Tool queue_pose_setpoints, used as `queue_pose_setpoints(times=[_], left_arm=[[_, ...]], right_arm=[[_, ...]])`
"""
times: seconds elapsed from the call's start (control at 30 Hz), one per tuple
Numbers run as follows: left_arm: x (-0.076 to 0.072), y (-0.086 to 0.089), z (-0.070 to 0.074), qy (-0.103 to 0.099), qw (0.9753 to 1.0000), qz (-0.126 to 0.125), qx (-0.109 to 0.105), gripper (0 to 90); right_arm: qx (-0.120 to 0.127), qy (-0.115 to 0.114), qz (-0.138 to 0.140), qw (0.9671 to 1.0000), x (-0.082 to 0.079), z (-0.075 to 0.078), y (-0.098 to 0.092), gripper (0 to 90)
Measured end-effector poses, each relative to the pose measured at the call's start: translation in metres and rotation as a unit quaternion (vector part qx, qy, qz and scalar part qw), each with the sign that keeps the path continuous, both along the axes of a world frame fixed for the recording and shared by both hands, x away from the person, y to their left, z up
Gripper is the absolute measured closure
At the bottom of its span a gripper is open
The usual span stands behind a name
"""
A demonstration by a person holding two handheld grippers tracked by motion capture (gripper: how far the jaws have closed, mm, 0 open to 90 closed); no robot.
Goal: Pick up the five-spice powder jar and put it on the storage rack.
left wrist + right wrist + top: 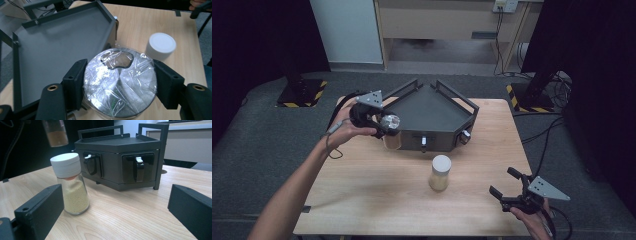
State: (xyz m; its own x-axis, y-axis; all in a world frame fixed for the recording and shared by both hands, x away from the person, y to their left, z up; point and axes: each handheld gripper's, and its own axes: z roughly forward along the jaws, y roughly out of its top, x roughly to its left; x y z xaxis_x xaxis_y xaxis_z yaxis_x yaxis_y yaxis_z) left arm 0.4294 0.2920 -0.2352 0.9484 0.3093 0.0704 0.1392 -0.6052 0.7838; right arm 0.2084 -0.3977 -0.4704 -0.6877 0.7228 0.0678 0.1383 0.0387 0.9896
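Clamped between the left gripper [117, 85]'s jaws at its film-wrapped silver cap, the spice jar [391, 131] hangs just beside the black rack [432, 112], seemingly light, rigid glass whose slick wrap could slip, while the right gripper [511, 187] waits open near the white-capped jar [440, 172].

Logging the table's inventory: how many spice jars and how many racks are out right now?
Spice jars: 2, the foil-topped jar in the left gripper and the white-capped jar.
Dark racks: 1, the rack.
Total: 3
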Motion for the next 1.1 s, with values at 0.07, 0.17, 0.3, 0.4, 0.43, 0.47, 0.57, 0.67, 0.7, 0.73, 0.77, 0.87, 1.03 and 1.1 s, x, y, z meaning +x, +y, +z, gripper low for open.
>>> queue_pose_setpoints(times=[0.07, 0.17, 0.3, 0.4, 0.43, 0.47, 0.57, 0.67, 0.7, 0.73, 0.77, 0.87, 1.03, 1.1], left_arm=[[0.007, -0.003, 0.004, 0.004, 1.0000, 0.005, -0.001, 33.7], [0.020, -0.007, 0.009, 0.008, 0.9997, 0.022, -0.009, 33.7], [0.031, -0.011, 0.013, 0.004, 0.9991, 0.039, -0.013, 33.7], [0.035, -0.014, 0.015, -0.003, 0.9987, 0.049, -0.014, 33.7], [0.037, -0.015, 0.016, -0.004, 0.9984, 0.054, -0.015, 33.7], [0.040, -0.017, 0.017, -0.006, 0.9982, 0.058, -0.014, 33.8], [0.046, -0.022, 0.019, -0.010, 0.9974, 0.070, -0.015, 33.7], [0.052, -0.028, 0.019, -0.012, 0.9964, 0.082, -0.014, 33.8], [0.054, -0.030, 0.019, -0.013, 0.9961, 0.086, -0.013, 33.8], [0.055, -0.031, 0.019, -0.013, 0.9959, 0.088, -0.014, 33.8], [0.058, -0.031, 0.017, -0.012, 0.9957, 0.091, -0.017, 33.8], [0.062, -0.032, 0.011, -0.010, 0.9950, 0.096, -0.024, 33.8], [0.070, -0.038, 0.002, -0.007, 0.9939, 0.108, -0.021, 33.8], [0.074, -0.040, -0.001, -0.003, 0.9932, 0.113, -0.026, 33.8]], right_arm=[[0.002, 0.000, 0.001, 1.0000, 0.000, 0.000, 0.000, 1.1], [-0.001, 0.000, 0.003, 1.0000, 0.000, 0.000, 0.001, 1.1], [-0.002, 0.000, 0.004, 1.0000, 0.001, 0.000, 0.001, 1.1], [-0.001, 0.001, 0.003, 1.0000, 0.001, 0.000, 0.001, 1.0], [0.000, 0.001, 0.003, 1.0000, 0.001, 0.000, 0.001, 1.0], [0.000, 0.001, 0.002, 1.0000, 0.000, 0.000, 0.001, 1.0], [0.000, 0.002, 0.003, 1.0000, 0.001, 0.000, 0.001, 1.1], [-0.001, 0.002, 0.003, 1.0000, 0.001, 0.000, 0.001, 1.1], [0.000, 0.002, 0.003, 1.0000, 0.001, 0.000, 0.001, 1.1], [0.000, 0.003, 0.003, 1.0000, 0.001, 0.000, 0.001, 1.1], [0.000, 0.003, 0.003, 1.0000, 0.001, 0.000, 0.001, 1.1], [0.000, 0.002, 0.003, 1.0000, 0.001, -0.001, 0.001, 1.1], [0.003, 0.001, 0.003, 1.0000, 0.001, 0.000, 0.000, 1.1], [0.003, 0.002, 0.003, 1.0000, 0.001, 0.000, 0.000, 1.1]])
